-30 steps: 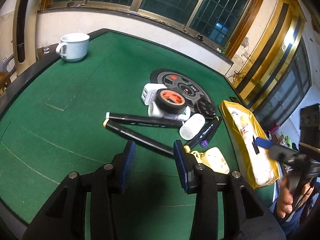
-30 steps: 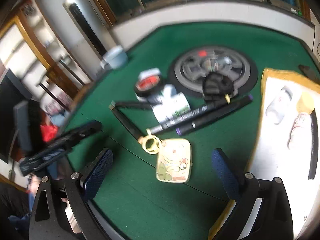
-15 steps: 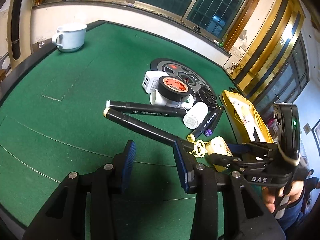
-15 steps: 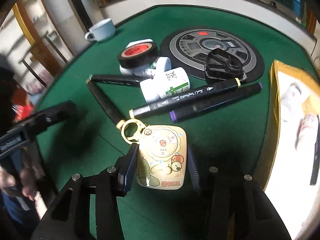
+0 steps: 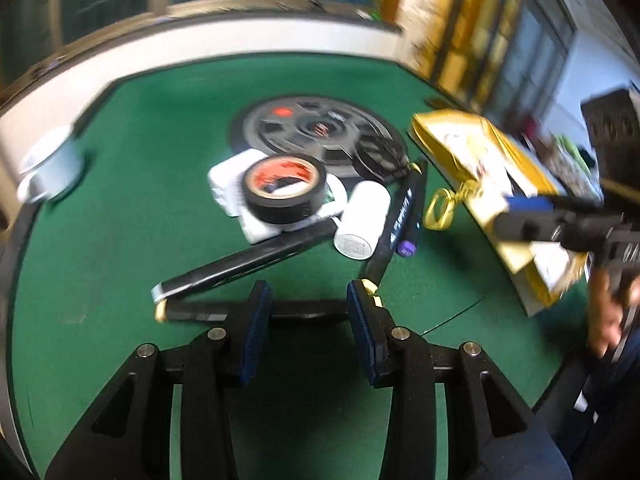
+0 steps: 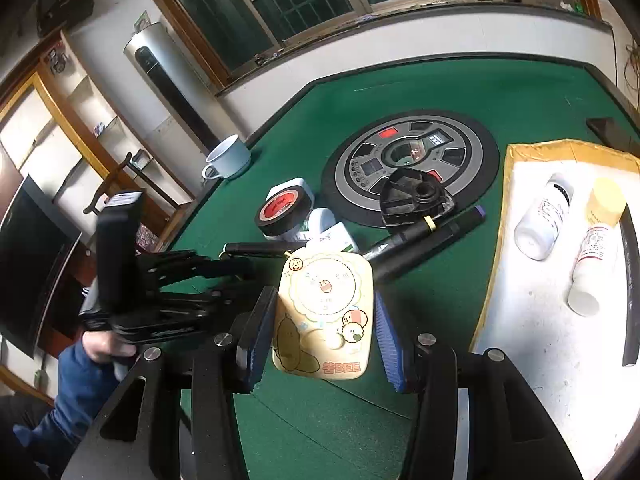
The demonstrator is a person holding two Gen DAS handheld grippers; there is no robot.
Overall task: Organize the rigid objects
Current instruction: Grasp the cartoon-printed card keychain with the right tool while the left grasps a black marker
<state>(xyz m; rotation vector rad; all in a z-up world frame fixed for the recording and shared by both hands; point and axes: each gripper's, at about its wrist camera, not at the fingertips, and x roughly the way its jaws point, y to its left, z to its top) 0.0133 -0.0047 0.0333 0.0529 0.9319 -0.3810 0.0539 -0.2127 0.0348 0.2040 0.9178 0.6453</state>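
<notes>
The flat, stiff, seemingly light tag [image 6: 324, 312] is held across its side edges by the right fingers [image 6: 262, 330], while the left fingers [image 5: 256, 320] are kept part open astride a marker [image 5: 200, 311].

Table felt [image 6: 460, 84] green with black rim; tape roll [image 6: 285, 211] black, red-and-white core; yellow tag [image 6: 326, 312] pale cream-yellow with cartoon figures and a scalloped circle; markers [image 6: 424, 236] black, one purple-ended, one with a yellow band; bottles [image 6: 544, 216] white, one yellow-capped; tray [image 6: 532, 152] white inside, gold edge; mug [image 6: 228, 158] white; gripper pads [image 6: 386, 340] blue.
</notes>
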